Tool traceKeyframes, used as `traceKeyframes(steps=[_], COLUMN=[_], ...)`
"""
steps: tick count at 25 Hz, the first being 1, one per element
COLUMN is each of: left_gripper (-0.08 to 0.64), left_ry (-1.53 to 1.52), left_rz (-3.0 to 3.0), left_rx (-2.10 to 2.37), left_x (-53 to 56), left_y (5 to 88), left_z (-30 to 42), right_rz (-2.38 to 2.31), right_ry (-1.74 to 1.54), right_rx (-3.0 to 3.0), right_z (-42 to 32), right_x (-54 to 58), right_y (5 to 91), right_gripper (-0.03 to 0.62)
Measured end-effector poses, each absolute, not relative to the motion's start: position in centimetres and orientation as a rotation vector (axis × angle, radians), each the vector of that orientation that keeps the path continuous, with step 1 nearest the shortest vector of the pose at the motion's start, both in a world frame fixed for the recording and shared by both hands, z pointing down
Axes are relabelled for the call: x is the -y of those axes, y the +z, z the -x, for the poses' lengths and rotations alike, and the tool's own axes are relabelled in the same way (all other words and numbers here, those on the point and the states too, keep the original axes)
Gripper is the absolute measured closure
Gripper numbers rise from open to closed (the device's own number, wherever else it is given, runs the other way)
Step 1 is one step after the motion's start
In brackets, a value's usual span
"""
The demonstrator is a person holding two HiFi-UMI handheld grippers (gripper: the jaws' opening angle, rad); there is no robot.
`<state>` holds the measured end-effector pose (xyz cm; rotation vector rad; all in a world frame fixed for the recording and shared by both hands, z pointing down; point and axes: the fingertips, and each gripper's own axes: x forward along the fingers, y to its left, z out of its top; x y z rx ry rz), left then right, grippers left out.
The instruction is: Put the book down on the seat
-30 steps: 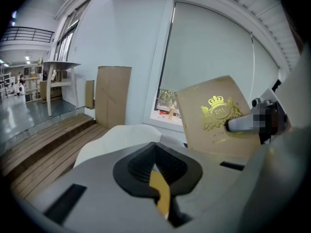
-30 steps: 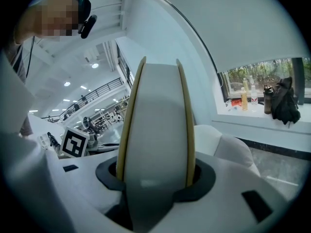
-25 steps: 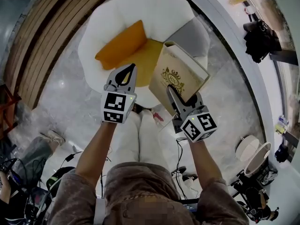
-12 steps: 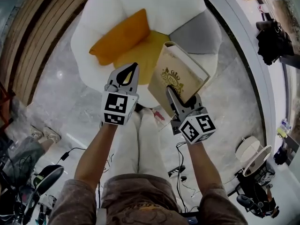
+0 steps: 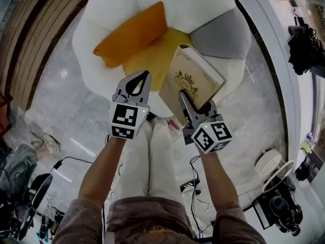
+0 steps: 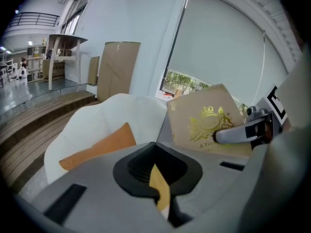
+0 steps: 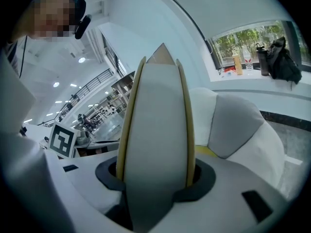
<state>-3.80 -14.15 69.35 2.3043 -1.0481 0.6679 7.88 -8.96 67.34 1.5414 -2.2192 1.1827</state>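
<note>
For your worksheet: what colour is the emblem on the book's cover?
Gold. The emblem on the book shows best in the left gripper view.

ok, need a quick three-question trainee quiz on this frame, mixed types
1. True or false: the left gripper holds the book.
2. The cushion at the armchair's left side in the head view is: A orange, B green, C black?
3. What are the right gripper's fingers closed on?
Key: 1 false, its fingers are shut with nothing in them; 2 A; 3 the book.
</note>
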Motion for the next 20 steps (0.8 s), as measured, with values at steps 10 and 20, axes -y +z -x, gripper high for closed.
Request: traceKeyframes(steps=[10,20], left_gripper=[0.557,0.556], left_ry=[0.691,0.715], left_rz=[-2.298,-2.281], left_rx=[1.013,0.984], left_x=[13.1,12.5], left_y=[71.9,75.1], left_z=[3.6,4.1], right_rz=[-1.466,-1.470], right_ry=[1.265,1.433], right_rx=[2.200,2.191], right_z=[-7.0,-5.7], right_x=[10.6,14.2], right_y=[73.8,81.6], right_gripper=[0.360,0.360])
